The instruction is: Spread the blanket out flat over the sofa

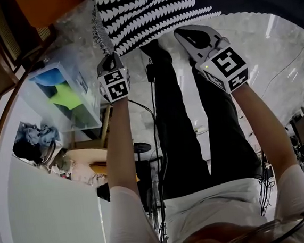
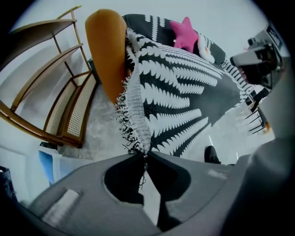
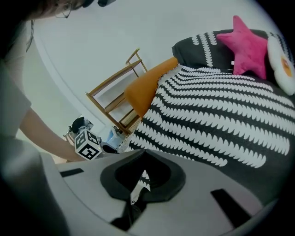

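A black blanket with white fern stripes (image 1: pixel 183 3) drapes over the orange sofa (image 2: pixel 106 50) and hangs down its front. My left gripper (image 2: pixel 145 153) is shut on the blanket's fringed edge (image 2: pixel 131 124) near the sofa arm. Further along the same edge, my right gripper (image 3: pixel 144 150) is shut on the blanket (image 3: pixel 221 120), which runs from its jaws up onto the seat. In the head view the left gripper (image 1: pixel 109 58) and the right gripper (image 1: pixel 181 32) both reach the hanging edge, about a shoulder's width apart.
A pink star cushion (image 3: pixel 249 44) and a white egg-shaped cushion (image 3: pixel 283 55) lie at the sofa's back. A wooden rack (image 2: pixel 50 92) stands left of the sofa arm, with a clear bin (image 1: pixel 66 92) beside it. The person's legs and shoes (image 1: pixel 156 51) stand close to the blanket.
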`<state>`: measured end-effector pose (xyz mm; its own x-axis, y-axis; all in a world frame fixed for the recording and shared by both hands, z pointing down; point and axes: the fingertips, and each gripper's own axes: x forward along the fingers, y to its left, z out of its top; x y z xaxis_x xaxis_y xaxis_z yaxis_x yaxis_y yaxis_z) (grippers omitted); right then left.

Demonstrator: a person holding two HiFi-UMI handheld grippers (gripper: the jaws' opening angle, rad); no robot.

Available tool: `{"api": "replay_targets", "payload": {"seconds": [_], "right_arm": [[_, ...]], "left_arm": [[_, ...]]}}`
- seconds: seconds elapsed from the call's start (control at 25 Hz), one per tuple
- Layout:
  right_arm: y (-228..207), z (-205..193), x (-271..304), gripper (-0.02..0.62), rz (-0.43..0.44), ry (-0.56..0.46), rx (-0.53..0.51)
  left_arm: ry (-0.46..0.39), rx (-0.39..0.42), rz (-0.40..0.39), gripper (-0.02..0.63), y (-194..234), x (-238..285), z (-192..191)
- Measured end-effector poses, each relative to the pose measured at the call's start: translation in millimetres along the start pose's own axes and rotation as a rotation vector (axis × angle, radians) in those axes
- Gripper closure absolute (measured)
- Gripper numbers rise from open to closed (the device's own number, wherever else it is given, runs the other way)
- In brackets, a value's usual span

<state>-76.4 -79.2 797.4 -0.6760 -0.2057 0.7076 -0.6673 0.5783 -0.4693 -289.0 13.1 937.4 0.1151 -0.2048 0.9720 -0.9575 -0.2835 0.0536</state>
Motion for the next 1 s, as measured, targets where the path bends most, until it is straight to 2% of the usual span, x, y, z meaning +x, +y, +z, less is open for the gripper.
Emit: {"api": "replay_targets", "payload": {"seconds": [0.24,0.44,0.52,0.68,0.96,1.0], "right_arm": [[-3.8,-5.8,9.3,0.592,0.010,0.014,-0.002],[0.3,-14.9,0.4,0.592,0.003,0.018,0.000],[-3.0,-17.4,4.4,0.592,0.008,0.024,0.000],[8.0,-37.3,1.7,0.592,0.000,0.016,-0.002],[-1.7,-33.1,18.8,0.592,0.013,0.034,-0.003],[0.0,-31.2,17.5,0.592,0.013,0.035,-0.004]], "left_arm": [[-0.012,-0.045,0.068,0.578,7.0,-0.8,-21.8],[-0.080,-0.032,0.197,0.580,13.4,-23.3,-20.9],[-0.089,-0.033,0.226,0.580,16.5,-24.6,-20.7],[-0.088,-0.037,0.209,0.580,14.1,-24.1,-49.1],[-0.037,-0.102,0.174,0.575,29.3,6.9,-38.3],[-0.019,-0.115,0.168,0.545,29.7,8.1,-38.3]]}}
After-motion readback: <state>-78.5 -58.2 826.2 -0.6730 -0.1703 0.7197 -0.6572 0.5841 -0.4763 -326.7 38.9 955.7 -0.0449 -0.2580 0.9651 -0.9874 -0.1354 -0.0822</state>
